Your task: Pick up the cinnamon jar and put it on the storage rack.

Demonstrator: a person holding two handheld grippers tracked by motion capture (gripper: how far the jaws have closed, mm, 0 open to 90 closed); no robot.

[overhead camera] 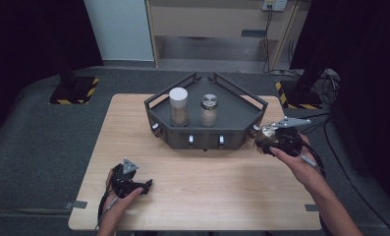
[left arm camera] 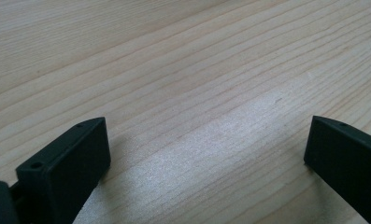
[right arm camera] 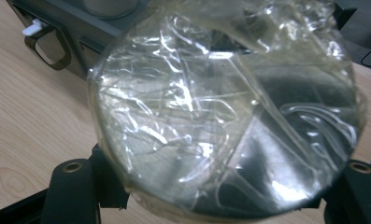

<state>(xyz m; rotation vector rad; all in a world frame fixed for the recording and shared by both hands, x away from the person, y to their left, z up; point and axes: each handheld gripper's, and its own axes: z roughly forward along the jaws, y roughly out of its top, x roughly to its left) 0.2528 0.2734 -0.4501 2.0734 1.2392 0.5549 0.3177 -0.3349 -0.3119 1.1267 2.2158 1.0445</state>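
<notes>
A dark angular tray [overhead camera: 234,114] stands at the back middle of the wooden table [overhead camera: 207,191]. In it are a jar with a white lid [overhead camera: 179,105] and a jar with a silver lid [overhead camera: 208,109]. Just off the tray's right corner, my right gripper [overhead camera: 267,141] is shut on a third jar [overhead camera: 266,132], held clear of the table. In the right gripper view its round metal lid [right arm camera: 220,116], covered in crinkled clear film, sits between the two jaws of the gripper [right arm camera: 216,186]. My left gripper [overhead camera: 146,187] rests low at the table's front left, open [left arm camera: 206,135] over bare wood.
The tray has raised rails and small white clips [overhead camera: 191,140] along its front wall. One clip and a brown loop [right arm camera: 47,46] show in the right gripper view. Cables [overhead camera: 330,83] lie on the floor at the right, and yellow-black striped stand bases [overhead camera: 74,91] flank the table.
</notes>
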